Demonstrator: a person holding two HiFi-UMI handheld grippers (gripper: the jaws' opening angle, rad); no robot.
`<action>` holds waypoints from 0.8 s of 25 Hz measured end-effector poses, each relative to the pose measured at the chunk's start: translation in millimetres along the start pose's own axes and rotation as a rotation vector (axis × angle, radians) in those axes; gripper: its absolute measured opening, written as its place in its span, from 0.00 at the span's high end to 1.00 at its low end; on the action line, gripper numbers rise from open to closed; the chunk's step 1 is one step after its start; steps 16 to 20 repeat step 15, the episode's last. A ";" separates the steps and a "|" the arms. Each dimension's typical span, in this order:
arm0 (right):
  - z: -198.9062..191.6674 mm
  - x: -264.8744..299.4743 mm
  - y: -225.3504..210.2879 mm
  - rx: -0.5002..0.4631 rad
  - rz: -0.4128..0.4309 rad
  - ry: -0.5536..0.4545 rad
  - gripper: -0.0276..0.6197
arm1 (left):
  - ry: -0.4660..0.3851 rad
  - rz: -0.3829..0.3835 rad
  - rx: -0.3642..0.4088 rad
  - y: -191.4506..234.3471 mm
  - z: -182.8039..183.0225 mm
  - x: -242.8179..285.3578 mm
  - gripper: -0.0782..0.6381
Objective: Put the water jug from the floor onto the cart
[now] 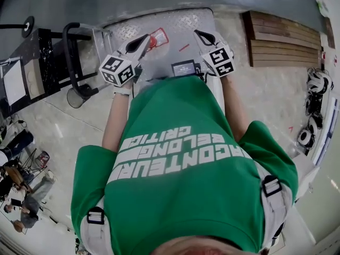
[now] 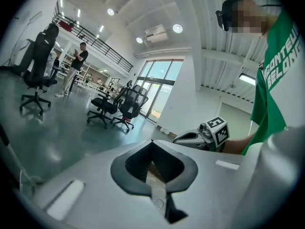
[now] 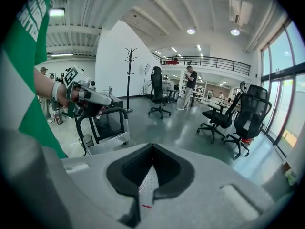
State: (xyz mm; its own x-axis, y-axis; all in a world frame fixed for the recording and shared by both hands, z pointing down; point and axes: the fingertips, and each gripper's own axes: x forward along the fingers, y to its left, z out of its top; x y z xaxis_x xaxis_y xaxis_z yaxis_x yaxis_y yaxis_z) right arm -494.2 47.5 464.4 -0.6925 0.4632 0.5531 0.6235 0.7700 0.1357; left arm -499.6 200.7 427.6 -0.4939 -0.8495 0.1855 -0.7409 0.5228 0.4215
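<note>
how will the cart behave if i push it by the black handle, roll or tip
The cart probably won't tip: its metal deck looks wide and low. On the smooth, glossy floor it likely moves easily, though no wheels are visible. The black handle stands tall at one end, so a push there may swing it.

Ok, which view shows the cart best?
Head view: the cart shows most of its deck and its black handle from above. The right gripper view catches only the handle end, below the left gripper. The left gripper view shows nothing clear of it.
</note>
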 end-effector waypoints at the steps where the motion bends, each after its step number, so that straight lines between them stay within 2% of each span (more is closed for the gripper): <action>1: -0.7 0.5 0.3 0.001 0.003 0.002 0.97 | 0.001 0.003 -0.002 1.2 -0.6 -0.5 0.87; 9: 5.0 15.3 3.5 -0.016 0.031 0.007 0.97 | -0.005 0.040 -0.018 14.4 -0.9 -7.2 0.87; 20: 3.9 22.7 8.5 -0.015 0.044 0.017 0.97 | 0.002 0.048 -0.026 19.4 -5.0 -11.4 0.87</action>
